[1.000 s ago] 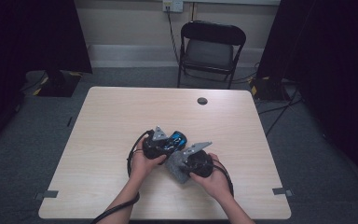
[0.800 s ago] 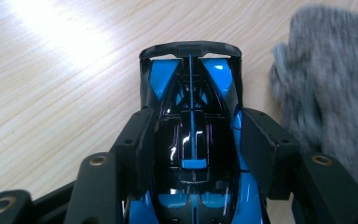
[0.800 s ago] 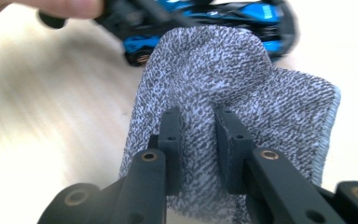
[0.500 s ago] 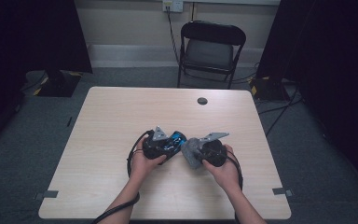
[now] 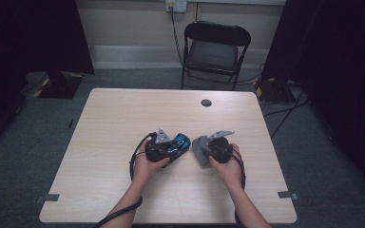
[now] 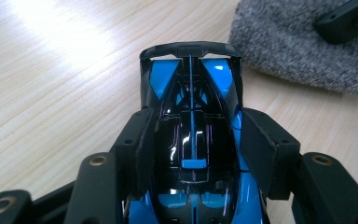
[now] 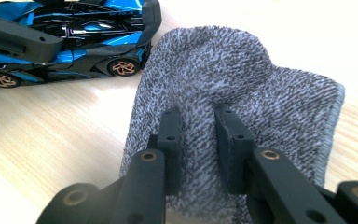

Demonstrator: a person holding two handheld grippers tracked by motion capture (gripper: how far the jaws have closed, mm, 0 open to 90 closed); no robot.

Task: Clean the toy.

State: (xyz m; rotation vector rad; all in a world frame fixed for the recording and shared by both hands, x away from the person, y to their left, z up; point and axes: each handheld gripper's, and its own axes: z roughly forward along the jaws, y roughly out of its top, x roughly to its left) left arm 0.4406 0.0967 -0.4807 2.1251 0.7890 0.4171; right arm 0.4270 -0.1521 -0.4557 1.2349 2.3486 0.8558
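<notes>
A pale wooden table (image 5: 123,123) carries a blue toy car (image 5: 177,144) and a grey cloth (image 5: 199,148).

A recording studio or lab room set up for filmed table work. A pale wood-grain table (image 5: 123,123) stands alone on grey carpet (image 5: 24,156), its feet marked by tape (image 5: 51,197). Black curtains (image 5: 33,33) close off both sides. A black folding chair (image 5: 216,52) stands against a beige wall (image 5: 123,21) with a socket (image 5: 176,5), and cables (image 5: 285,111) run across the floor.
</notes>
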